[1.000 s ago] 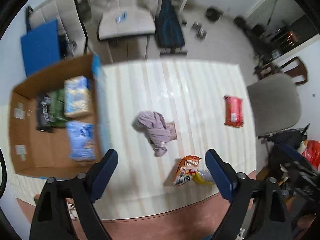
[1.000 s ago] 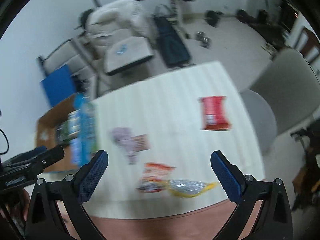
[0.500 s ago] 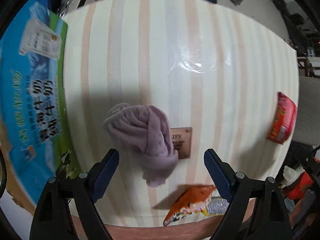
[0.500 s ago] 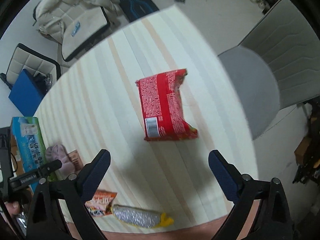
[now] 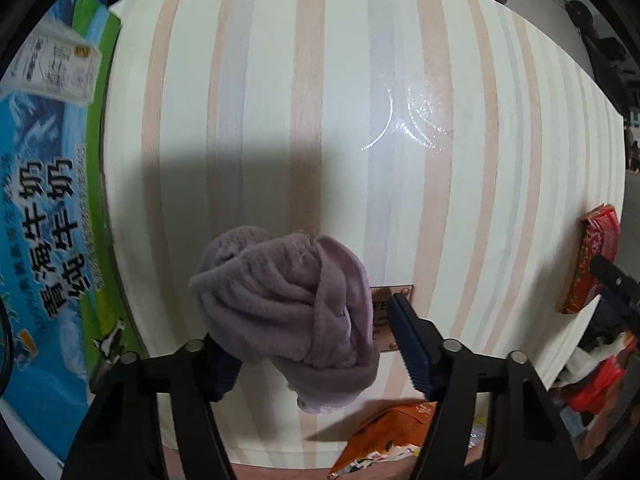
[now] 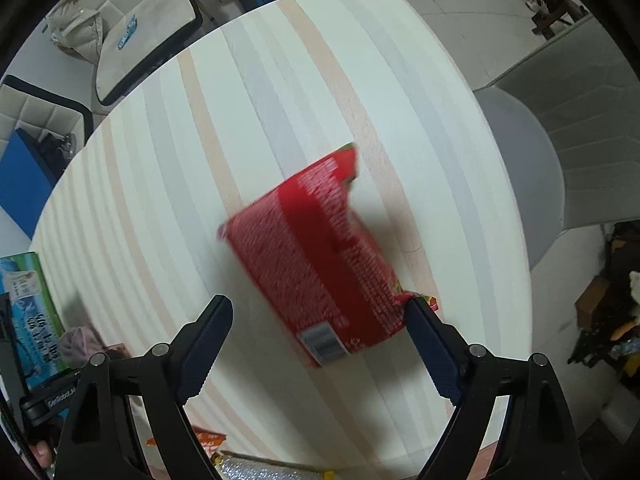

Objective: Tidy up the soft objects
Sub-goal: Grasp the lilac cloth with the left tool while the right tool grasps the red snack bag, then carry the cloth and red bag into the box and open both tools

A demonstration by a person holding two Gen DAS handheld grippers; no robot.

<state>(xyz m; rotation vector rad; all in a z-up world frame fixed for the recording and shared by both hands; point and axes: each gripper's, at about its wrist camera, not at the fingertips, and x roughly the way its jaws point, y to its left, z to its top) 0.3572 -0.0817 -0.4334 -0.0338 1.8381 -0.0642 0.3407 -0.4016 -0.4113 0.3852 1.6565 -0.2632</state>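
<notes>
A crumpled purple cloth [image 5: 288, 312] lies on the striped table [image 5: 320, 120]. My left gripper [image 5: 312, 344] is open, its fingers on either side of the cloth's near part; the left fingertip is hidden behind the cloth. A red snack packet [image 6: 320, 264] lies on the table in the right wrist view. My right gripper [image 6: 320, 332] is open, its fingers straddling the packet's near end; the right fingertip [image 6: 420, 320] sits at the packet's corner. The packet also shows at the right edge of the left wrist view [image 5: 592, 264], and the cloth at the lower left of the right wrist view [image 6: 78, 344].
A blue and green printed carton [image 5: 44, 208] stands along the table's left side. An orange snack bag [image 5: 384, 440] and a silver wrapped packet [image 6: 264, 470] lie at the near edge. A small brown tag [image 5: 390, 312] lies beside the cloth. A grey chair [image 6: 560, 128] stands to the right.
Both grippers have dropped closer to the table. The left now has the purple cloth between its fingers; the right now has the red packet's near end between its fingers. Both stay open.
</notes>
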